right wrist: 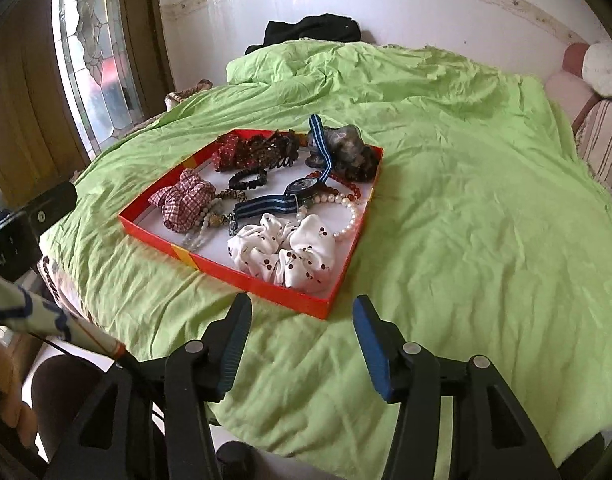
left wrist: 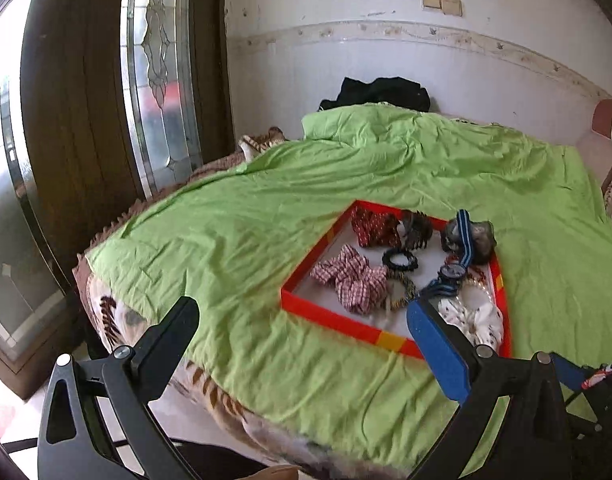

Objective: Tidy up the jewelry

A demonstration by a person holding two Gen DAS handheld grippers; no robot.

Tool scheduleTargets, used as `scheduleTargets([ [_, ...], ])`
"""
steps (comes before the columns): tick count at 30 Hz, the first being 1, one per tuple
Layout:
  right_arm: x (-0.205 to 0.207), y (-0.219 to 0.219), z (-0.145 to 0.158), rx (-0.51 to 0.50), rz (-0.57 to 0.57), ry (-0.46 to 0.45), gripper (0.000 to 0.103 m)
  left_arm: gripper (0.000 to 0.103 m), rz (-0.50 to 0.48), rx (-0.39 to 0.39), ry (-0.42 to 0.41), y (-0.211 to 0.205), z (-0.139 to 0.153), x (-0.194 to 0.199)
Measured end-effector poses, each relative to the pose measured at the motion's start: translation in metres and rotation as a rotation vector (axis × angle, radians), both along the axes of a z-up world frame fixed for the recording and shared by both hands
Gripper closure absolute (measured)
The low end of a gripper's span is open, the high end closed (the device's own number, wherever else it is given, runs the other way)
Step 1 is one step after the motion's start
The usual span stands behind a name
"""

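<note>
Red tray (right wrist: pixel 265 280): near corner hidden in left view | left gripper (left wrist: pixel 301 328): jaws wide, empty | right gripper (right wrist: pixel 301 332): jaws part-open, empty

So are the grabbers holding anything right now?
No. The left gripper and right gripper are both open and empty, short of the red tray.

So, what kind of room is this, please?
Most likely a bedroom in a home. A bed with a green cover fills the view, a pillow lies at its far right end, and a wooden door with patterned glass stands beside it. A red tray of accessories rests on the cover.
</note>
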State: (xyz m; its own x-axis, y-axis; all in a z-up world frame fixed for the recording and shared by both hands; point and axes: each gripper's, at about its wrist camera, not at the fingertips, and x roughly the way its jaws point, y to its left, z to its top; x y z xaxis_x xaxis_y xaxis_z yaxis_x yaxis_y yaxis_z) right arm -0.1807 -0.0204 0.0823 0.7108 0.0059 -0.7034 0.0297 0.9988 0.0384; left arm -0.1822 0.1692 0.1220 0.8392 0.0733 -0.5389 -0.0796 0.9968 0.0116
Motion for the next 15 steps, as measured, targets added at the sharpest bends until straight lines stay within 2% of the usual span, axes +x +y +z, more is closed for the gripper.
scheduleTargets([
  [4, -0.0039, 0.0039, 0.0039, -0.039, -0.013, -0.019, 0.038, 0.000, -0.019, -0.029, 0.026, 0.0025, 0.0003, -0.0063],
  [15, -0.0025, -0.0018, 0.0043, -0.044, -0.049, -0.016, 0.038, 0.000, -0.039, -0.003, 0.057, -0.0035, -0.0039, -0.0086],
])
